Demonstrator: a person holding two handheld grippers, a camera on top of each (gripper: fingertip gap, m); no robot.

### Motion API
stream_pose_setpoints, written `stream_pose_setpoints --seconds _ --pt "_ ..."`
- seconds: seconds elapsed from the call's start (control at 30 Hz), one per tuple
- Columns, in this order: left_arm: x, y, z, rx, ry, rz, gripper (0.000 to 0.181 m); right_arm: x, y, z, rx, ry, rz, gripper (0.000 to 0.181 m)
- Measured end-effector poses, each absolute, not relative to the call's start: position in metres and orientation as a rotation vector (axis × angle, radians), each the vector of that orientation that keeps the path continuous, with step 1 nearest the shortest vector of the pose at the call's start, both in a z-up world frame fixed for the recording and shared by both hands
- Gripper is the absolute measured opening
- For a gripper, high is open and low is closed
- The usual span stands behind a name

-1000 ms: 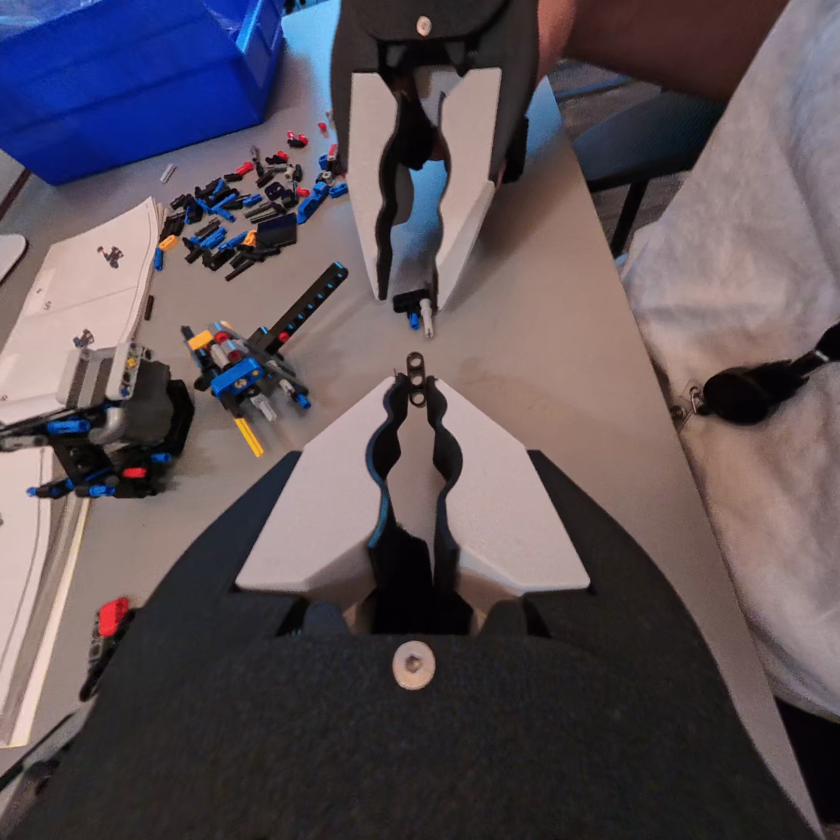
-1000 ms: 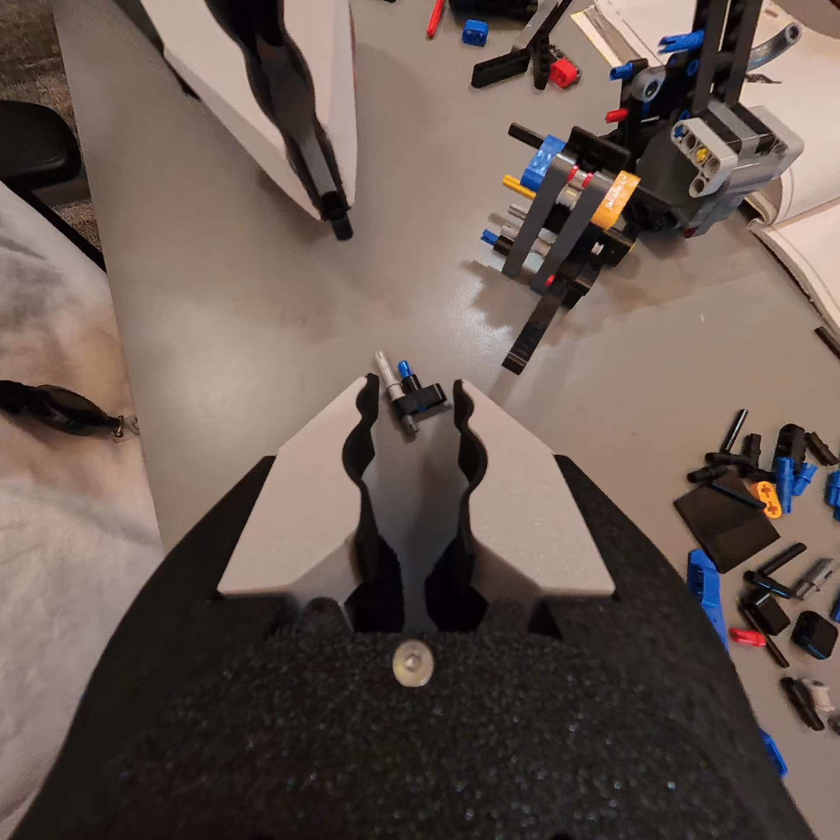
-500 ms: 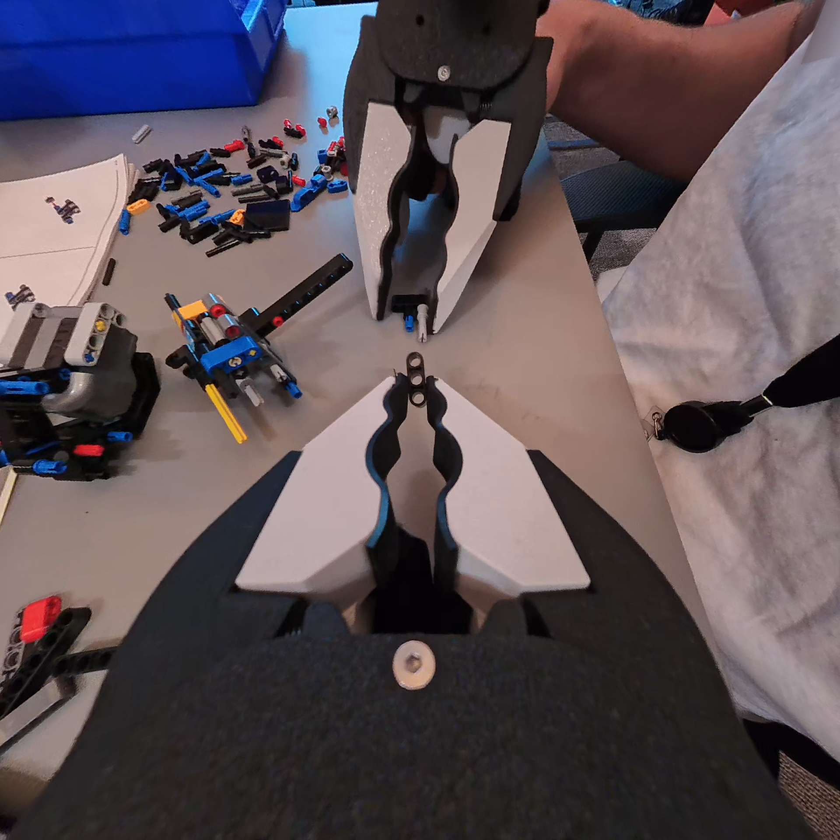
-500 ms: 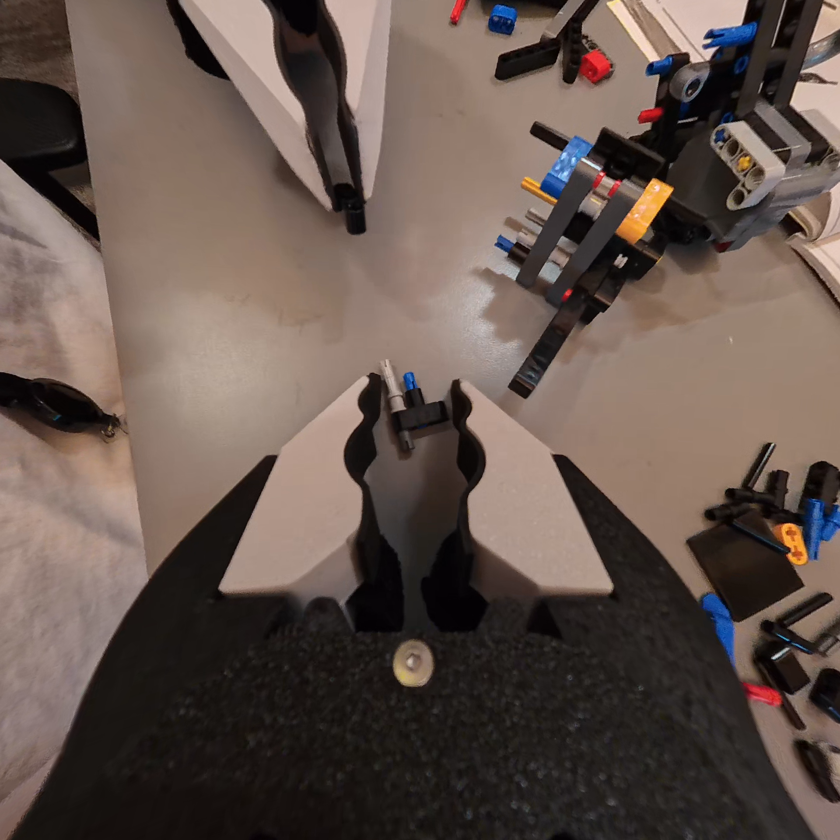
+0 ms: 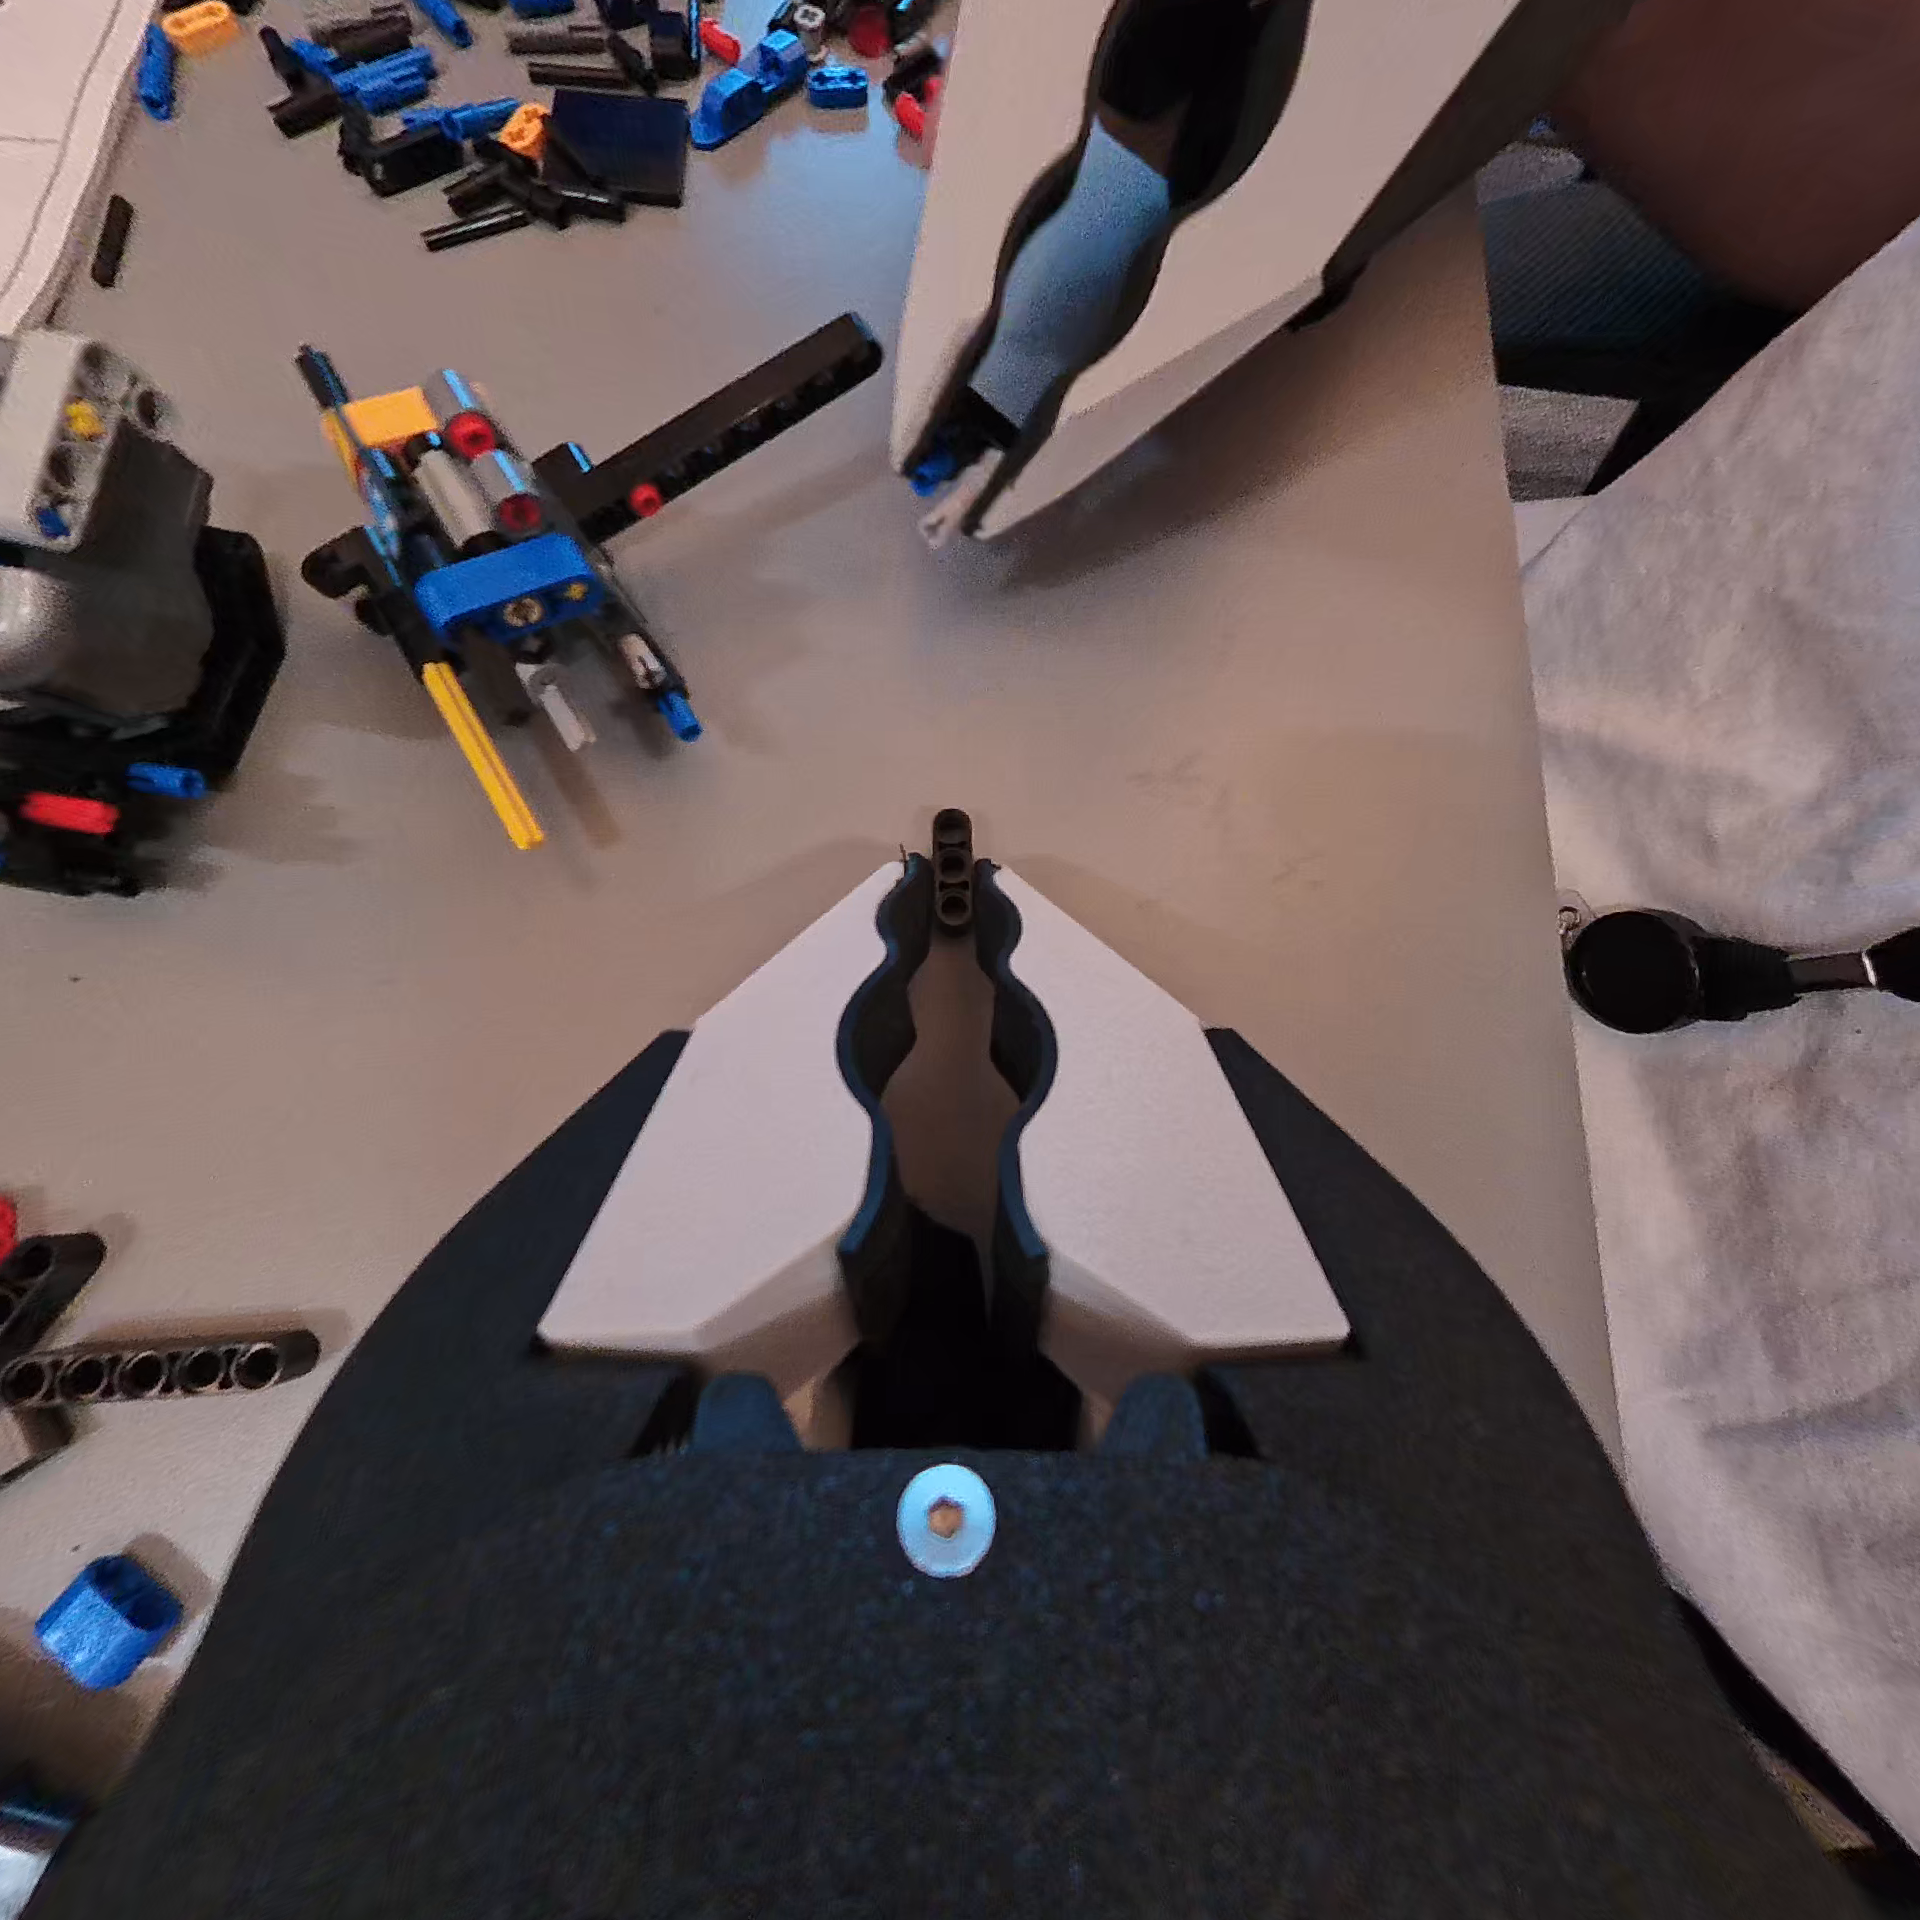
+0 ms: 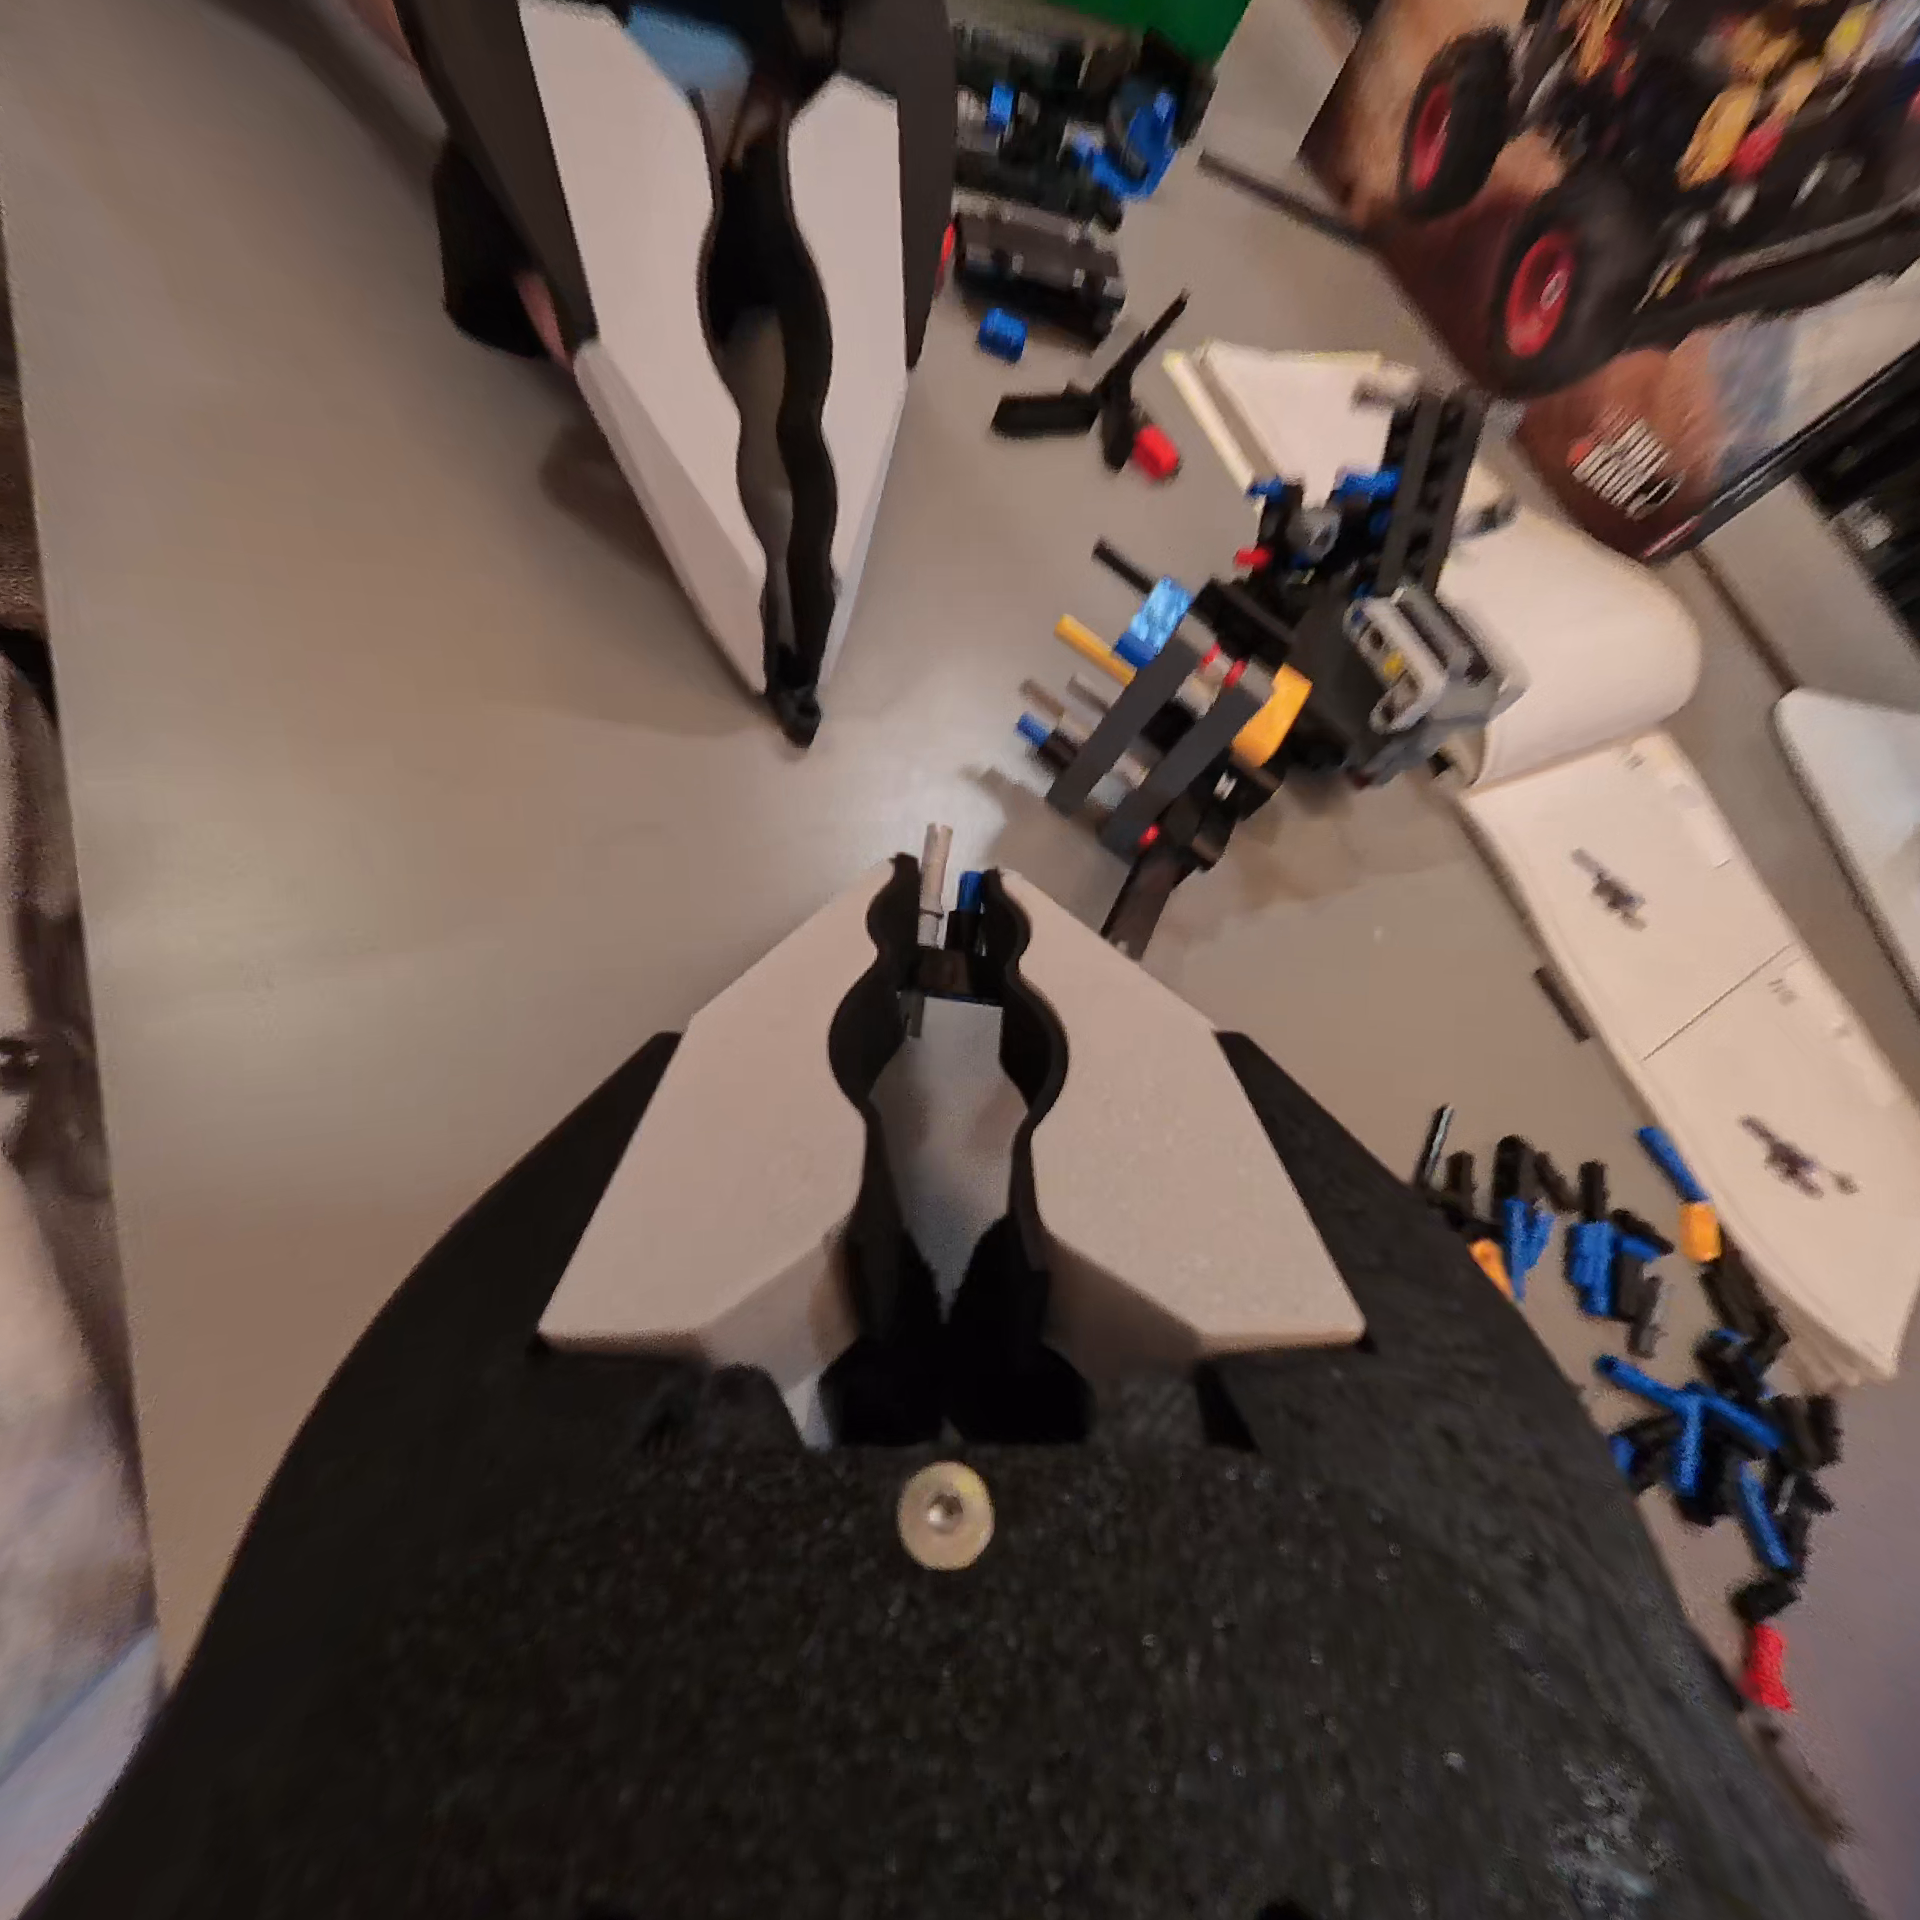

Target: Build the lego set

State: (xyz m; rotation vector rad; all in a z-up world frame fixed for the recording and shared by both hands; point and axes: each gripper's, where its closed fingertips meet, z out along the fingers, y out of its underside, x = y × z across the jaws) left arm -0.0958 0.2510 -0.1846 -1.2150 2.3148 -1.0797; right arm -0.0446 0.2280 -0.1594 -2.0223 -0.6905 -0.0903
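Observation:
My left gripper is shut on a short black holed beam, held above the grey table. My right gripper is shut on a small black connector with a grey pin and a blue pin, lifted off the table. In the left wrist view the right gripper hangs ahead, tilted, with that piece at its tips. In the right wrist view the left gripper stands ahead to the left. A partly built blue, black and yellow assembly lies to the left, also in the right wrist view.
A grey and black motor block sits at the far left. Loose black, blue and orange parts lie at the back. Instruction pages and the set's box are to the right. A black holed beam lies near left.
My right gripper has closed on the small connector that lay on the table and lifted it, tilting up. The left gripper keeps its black beam and has moved closer to the assemblies.

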Motion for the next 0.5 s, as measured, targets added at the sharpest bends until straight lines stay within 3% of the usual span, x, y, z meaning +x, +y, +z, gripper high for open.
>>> stream_pose_setpoints --seconds 0.03,0.23,0.5 --pt "-0.096 0.249 -0.185 -1.211 2.318 -1.072 0.006 -0.047 0.23 -0.154 -1.981 -0.705 -0.125 0.011" --pt "-0.093 0.237 -0.165 -1.247 2.242 -1.259 0.026 -0.07 0.244 -0.142 -1.835 -0.776 -0.272 0.011" --pt "-0.093 0.232 -0.136 -1.358 2.136 -1.63 0.019 -0.087 0.252 -0.134 -1.726 -0.837 -0.424 0.011"
